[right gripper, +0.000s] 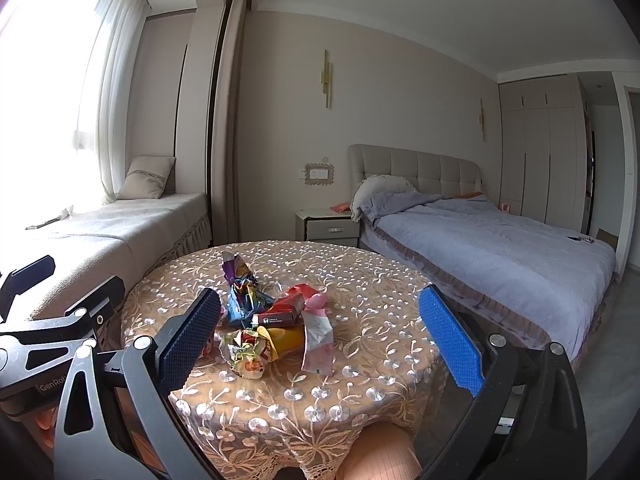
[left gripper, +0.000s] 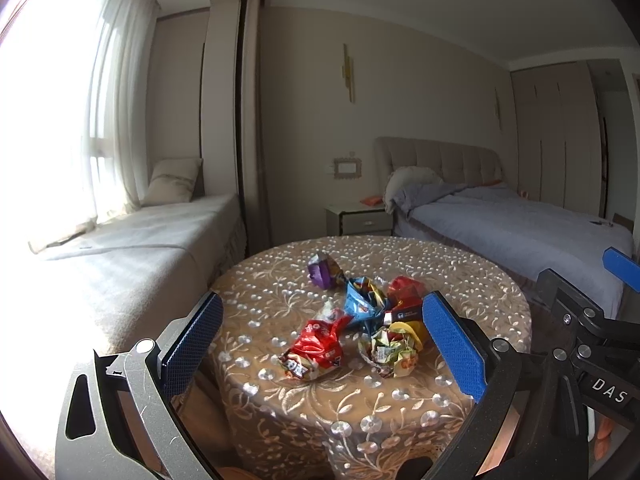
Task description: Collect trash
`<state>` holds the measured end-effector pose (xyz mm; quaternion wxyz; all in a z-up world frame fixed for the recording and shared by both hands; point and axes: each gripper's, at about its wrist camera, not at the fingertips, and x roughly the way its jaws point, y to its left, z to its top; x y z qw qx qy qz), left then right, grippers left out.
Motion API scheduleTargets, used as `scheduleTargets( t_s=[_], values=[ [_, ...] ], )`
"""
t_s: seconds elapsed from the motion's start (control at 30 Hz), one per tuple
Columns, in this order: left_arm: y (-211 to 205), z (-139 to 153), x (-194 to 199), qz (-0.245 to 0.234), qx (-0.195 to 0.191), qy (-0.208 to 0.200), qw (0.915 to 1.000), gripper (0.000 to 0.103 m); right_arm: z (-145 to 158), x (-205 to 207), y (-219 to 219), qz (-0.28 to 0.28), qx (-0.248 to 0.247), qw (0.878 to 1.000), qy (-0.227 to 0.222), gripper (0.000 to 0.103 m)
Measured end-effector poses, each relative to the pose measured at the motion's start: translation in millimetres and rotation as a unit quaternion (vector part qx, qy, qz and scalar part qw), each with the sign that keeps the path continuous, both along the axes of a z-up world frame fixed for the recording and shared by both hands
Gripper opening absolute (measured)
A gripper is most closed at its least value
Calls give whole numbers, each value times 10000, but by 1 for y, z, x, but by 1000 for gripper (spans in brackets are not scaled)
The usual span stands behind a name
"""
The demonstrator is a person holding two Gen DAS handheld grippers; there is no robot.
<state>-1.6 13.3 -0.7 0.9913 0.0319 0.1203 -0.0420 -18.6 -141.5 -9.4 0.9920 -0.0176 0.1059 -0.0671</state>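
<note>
The left gripper (left gripper: pixel 322 338) hangs over the near edge of the round desk (left gripper: pixel 472 280), its jaws spread wide with nothing between them. The right gripper (right gripper: pixel 320 334) hovers just beside it, jaws equally wide and empty. On the desk's embroidered cloth lies a loose heap of trash: a red wrapper (left gripper: pixel 316 346) nearest, a crumpled yellow-green wrapper (left gripper: pixel 390 350) beside it, a pink-white packet (right gripper: pixel 318 334) at the right of the heap, a small dark box (right gripper: pixel 280 317) in the middle, then a blue wrapper (left gripper: pixel 360 300) and, farthest, a purple wrapper (left gripper: pixel 322 270). Beyond the desk stand a nightstand (right gripper: pixel 326 226) and a bed (right gripper: pixel 500 248) with a grey-blue cover; a window seat (left gripper: pixel 160 232) runs along the left.
</note>
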Motion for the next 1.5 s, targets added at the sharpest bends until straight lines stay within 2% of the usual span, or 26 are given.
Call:
scheduleTargets(
  t_s=[1.5],
  values=[
    [0,-2,1,22,7,54,10000,98,-2,2,0,7,-9,10000,63,99]
  ],
)
